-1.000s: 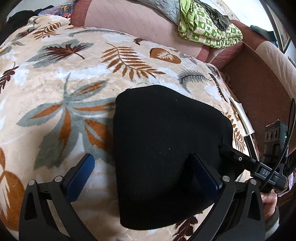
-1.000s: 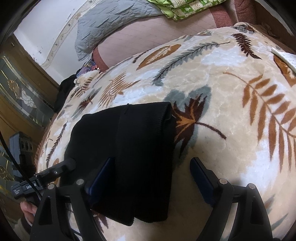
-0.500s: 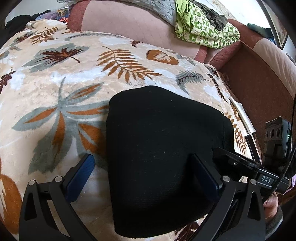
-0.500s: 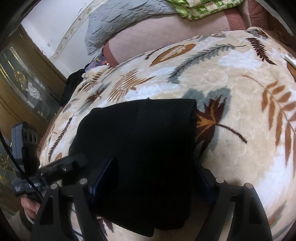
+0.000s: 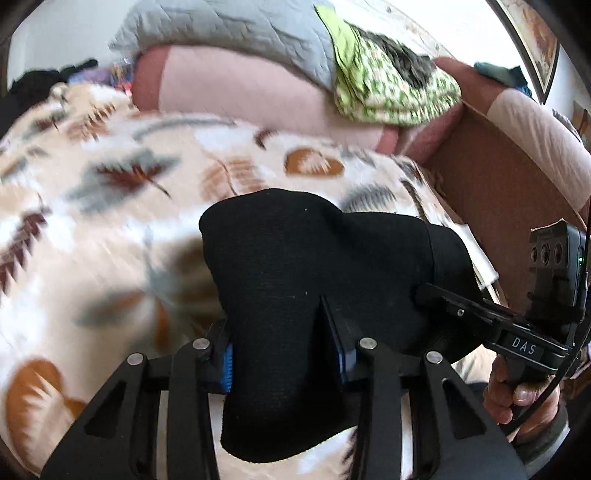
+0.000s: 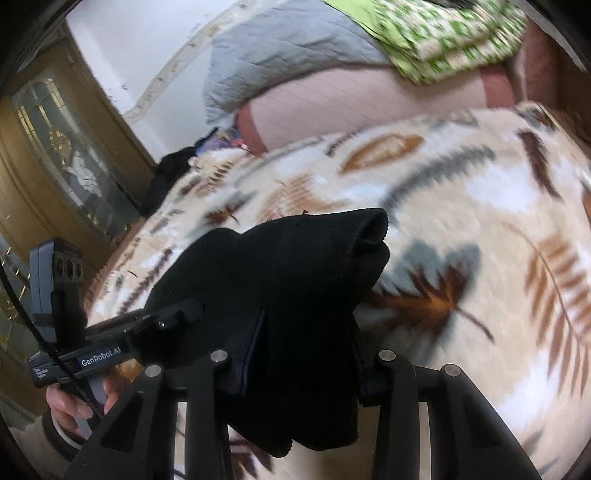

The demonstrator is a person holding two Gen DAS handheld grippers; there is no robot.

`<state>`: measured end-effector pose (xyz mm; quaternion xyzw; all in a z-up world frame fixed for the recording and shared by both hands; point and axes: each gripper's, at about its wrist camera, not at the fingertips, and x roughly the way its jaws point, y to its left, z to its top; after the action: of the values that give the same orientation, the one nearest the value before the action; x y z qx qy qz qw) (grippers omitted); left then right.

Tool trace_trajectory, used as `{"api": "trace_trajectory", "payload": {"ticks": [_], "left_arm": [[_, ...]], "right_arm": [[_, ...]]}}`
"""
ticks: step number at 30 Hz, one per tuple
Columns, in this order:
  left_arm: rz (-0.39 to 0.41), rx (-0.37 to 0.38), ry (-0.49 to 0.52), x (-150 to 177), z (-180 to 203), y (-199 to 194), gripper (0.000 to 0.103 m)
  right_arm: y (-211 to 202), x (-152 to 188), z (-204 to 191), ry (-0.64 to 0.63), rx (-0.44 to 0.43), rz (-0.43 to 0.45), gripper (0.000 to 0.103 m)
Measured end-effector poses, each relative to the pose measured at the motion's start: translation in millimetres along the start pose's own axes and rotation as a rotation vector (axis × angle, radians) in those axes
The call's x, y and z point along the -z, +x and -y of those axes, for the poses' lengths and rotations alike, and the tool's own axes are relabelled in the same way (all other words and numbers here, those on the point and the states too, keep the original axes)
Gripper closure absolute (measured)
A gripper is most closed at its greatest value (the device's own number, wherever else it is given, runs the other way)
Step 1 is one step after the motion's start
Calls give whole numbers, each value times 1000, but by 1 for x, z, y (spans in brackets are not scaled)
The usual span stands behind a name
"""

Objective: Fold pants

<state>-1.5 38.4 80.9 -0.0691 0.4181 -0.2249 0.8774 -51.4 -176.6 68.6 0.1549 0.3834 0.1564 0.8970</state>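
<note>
The folded black pants (image 5: 314, 258) are bunched into a thick bundle, raised off the leaf-print blanket (image 5: 110, 221). My left gripper (image 5: 282, 332) grips the bundle's near left edge; its jaws are closing, and the blue pads (image 5: 227, 362) press into the cloth. In the right wrist view, the pants (image 6: 295, 266) sag between the closing jaws of my right gripper (image 6: 306, 339), which squeeze the near right edge. Each gripper shows in the other's view, the right gripper (image 5: 461, 310) and the left gripper (image 6: 177, 314) both pinching the same bundle.
A pink sofa back (image 5: 240, 88) rises behind the blanket, with a grey quilt (image 5: 240, 33) and a green patterned cloth (image 5: 388, 85) on it. A brown sofa arm (image 5: 498, 192) stands at the right. A glazed wooden door (image 6: 55, 166) is at the left.
Both grippers went from wide open astride the flat pants to closed on their near edge. The bundle has lifted and crumpled, and both views have tilted upward.
</note>
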Motion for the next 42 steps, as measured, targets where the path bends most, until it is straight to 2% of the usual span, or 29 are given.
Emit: {"api": "trace_trajectory", "payload": {"ticks": [5, 7, 9, 10, 11, 13, 18, 20, 22, 27, 31, 36, 38, 42], "left_arm": [[16, -83, -17, -27, -36, 4, 66], [-3, -110, -35, -30, -50, 16, 64], [-56, -160, -59, -28, -69, 37, 60], [-92, -172, -78, -25, -80, 48, 52], [-93, -163, -95, -22, -85, 50, 41], [-59, -172, -114, -18, -93, 45, 28], [-31, -248, -69, -22, -88, 30, 28], [-14, -275, -32, -27, -81, 25, 28], [-3, -270, -11, -33, -77, 23, 28], [-4, -271, 9, -43, -67, 30, 28], [-28, -284, 9, -43, -68, 45, 28], [-44, -303, 0, -41, -70, 62, 25], [-43, -300, -5, -40, -70, 64, 22], [-47, -301, -14, -41, -69, 64, 21]], "right_arm": [[43, -33, -20, -16, -42, 5, 63], [70, -41, -24, -21, -41, -10, 58], [95, -43, -21, -12, -23, -42, 56], [109, -41, -18, -10, 12, -76, 56], [117, -39, -16, -11, 36, -97, 53], [115, -34, -9, 6, 26, -79, 43], [84, -38, -4, 5, 57, -36, 42], [72, -43, -8, -9, 39, -8, 42], [65, -49, -18, -42, 11, 12, 42], [73, -57, -47, -157, -7, 13, 42], [92, -51, -56, -218, 11, -33, 42], [116, -45, -46, -225, 39, -83, 42], [120, -45, -42, -216, 39, -86, 41], [117, -46, -43, -201, 40, -76, 41]]}}
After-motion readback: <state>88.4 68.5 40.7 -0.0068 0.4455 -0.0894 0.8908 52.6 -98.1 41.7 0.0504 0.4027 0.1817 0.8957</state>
